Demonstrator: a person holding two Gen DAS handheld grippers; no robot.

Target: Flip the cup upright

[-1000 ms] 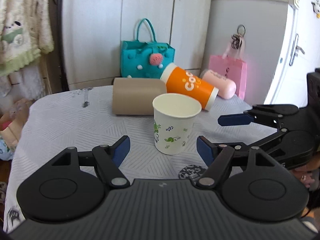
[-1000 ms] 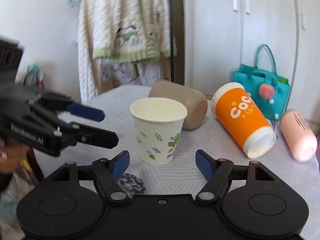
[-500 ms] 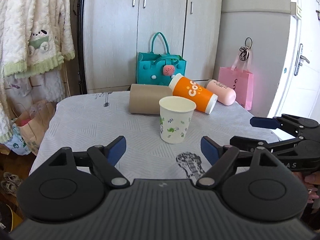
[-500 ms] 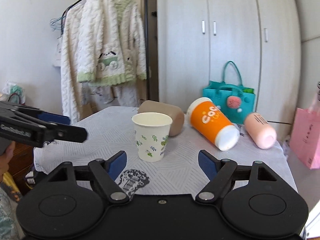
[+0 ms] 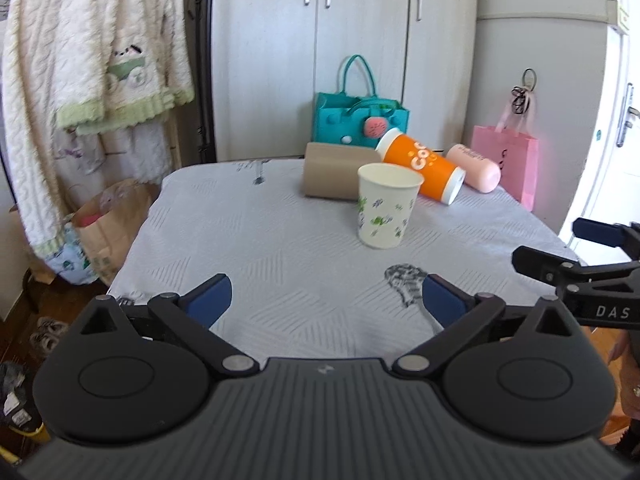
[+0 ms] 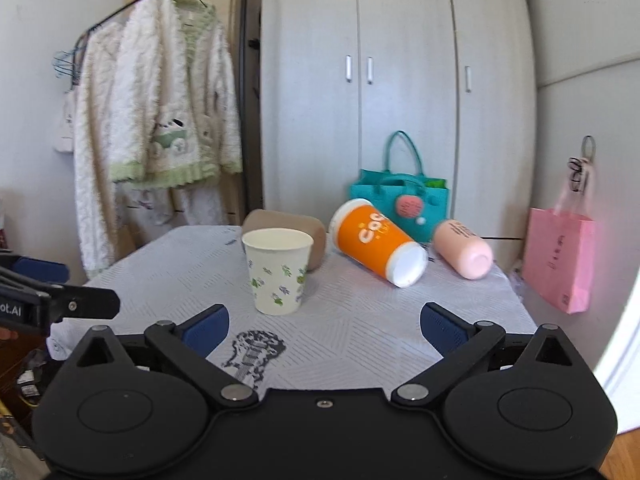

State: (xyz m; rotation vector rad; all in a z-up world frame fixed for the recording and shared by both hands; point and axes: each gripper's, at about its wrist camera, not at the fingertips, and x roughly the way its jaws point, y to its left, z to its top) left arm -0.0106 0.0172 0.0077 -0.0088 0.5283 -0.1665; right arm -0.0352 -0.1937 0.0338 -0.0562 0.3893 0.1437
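A white paper cup with green leaf print (image 5: 385,205) stands upright, mouth up, on the grey-clothed table (image 5: 248,240); it also shows in the right wrist view (image 6: 277,269). My left gripper (image 5: 326,300) is open and empty, well back from the cup near the table's front edge. My right gripper (image 6: 322,325) is open and empty, also back from the cup. The right gripper shows at the right edge of the left wrist view (image 5: 576,252). The left gripper shows at the left edge of the right wrist view (image 6: 60,300).
Behind the cup lie a tan cup (image 5: 336,176), an orange cup (image 5: 424,170) and a pink bottle (image 5: 474,167), all on their sides. A teal bag (image 5: 358,120) and pink bag (image 5: 506,160) stand behind. Clothes (image 5: 92,60) hang at left.
Both grippers have pulled back away from the upright paper cup, which now stands farther off and alone. Both stay open.
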